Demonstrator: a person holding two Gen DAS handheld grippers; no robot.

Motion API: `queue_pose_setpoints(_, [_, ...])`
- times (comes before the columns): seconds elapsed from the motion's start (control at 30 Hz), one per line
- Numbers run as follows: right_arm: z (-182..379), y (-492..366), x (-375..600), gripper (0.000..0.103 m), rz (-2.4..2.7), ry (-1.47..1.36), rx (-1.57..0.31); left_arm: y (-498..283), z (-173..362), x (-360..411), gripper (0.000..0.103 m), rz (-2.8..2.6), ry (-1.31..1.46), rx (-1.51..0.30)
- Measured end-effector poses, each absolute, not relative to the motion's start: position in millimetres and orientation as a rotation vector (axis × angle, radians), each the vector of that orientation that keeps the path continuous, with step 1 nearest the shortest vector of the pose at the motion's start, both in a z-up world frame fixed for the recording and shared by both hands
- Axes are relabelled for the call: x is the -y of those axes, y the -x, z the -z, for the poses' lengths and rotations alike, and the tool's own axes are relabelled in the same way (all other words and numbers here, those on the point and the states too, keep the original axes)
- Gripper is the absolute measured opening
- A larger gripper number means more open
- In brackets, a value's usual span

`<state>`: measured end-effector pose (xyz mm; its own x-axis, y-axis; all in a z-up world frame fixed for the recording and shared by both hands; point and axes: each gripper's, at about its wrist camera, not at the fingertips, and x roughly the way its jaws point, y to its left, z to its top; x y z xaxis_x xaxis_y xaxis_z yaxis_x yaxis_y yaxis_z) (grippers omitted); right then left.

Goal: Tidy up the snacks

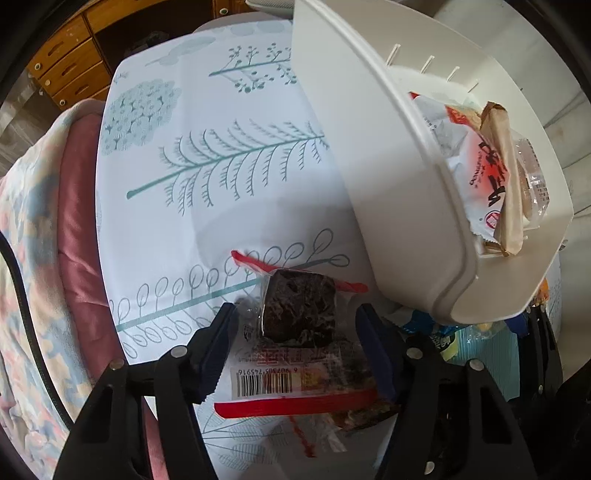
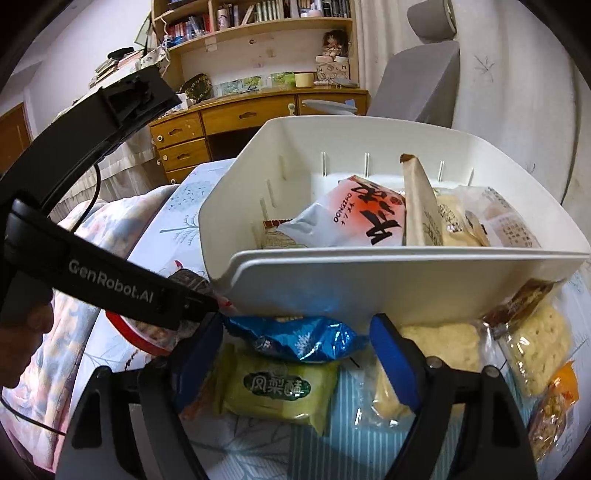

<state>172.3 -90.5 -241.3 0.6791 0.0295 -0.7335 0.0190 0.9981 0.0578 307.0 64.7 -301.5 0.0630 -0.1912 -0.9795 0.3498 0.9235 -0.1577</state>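
- Snacks lie on a cloth [image 1: 221, 155] printed with teal leaves, spread over what looks like a bed, with a pink and blue blanket [image 1: 33, 229] at its side
- White bin [image 1: 388, 177] stands on the cloth and holds several packets: a white and red bag [image 2: 354, 218], a brown paper pack [image 2: 421, 206] standing on edge, and clear-wrapped cakes [image 2: 506, 218]
- Left gripper [image 1: 295, 325] points steeply down over a dark cake [image 1: 299, 310] in a clear wrapper with red edges and a barcode; its jaws are spread with the packet between them, and whether the blue pads [image 1: 373, 332] touch the wrapper I cannot tell
- Right gripper [image 2: 295, 350] has its jaws spread wide over a heap just in front of the bin; between them lie a blue foil packet [image 2: 299, 339] and a green pineapple cake [image 2: 277, 387], neither pinched
- Pale noodle-like cakes [image 2: 539, 347] in clear wrap and an orange packet [image 2: 557, 402] lie to the right of that heap
- In the right wrist view the left gripper's black body, marked GenRobot.AI, crosses the left side, with part of a hand [image 2: 22, 339] below it
- Wooden desk [image 2: 236, 118] with drawers, bookshelves [image 2: 258, 14] and a grey chair [image 2: 417, 85] stand behind
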Motion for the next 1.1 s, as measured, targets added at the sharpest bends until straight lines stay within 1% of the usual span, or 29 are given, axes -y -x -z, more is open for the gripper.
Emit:
queue_pose_setpoints(0.13, [240, -171, 90, 0.077, 0.004, -0.07, -0.826, -309, 299, -68, 0.056, 0.413, -0.128, -1.452])
queue_pose_setpoints(0.2, [240, -170, 92, 0.073, -0.001, -0.087, -0.83, -309, 296, -68, 0.049, 0.428, -0.118, -1.453])
queue_pose_setpoints(0.33, [240, -172, 91, 0.06, -0.015, -0.107, -0.859, -308, 292, -71, 0.048, 0.435, -0.125, -1.453])
queue_pose_setpoints(0.5, [232, -168, 81, 0.054, -0.043, -0.12, -0.876, -305, 290, -77, 0.048, 0.433, -0.135, -1.463])
queue_pose_setpoints(0.57, [230, -168, 77, 0.045, -0.054, -0.117, -0.888, -306, 290, -82, 0.048, 0.427, -0.136, -1.473])
queue_pose_setpoints(0.73, [222, -162, 70, 0.042, -0.073, -0.128, -0.917, -300, 279, -92, 0.048, 0.418, -0.137, -1.493])
queue_pose_setpoints(0.77, [220, -161, 68, 0.041, -0.081, -0.134, -0.923, -297, 276, -95, 0.045, 0.415, -0.134, -1.497])
queue_pose_setpoints(1.1, [186, -147, 62, 0.04, -0.168, -0.15, -0.921, -270, 250, -110, 0.045, 0.392, -0.111, -1.504])
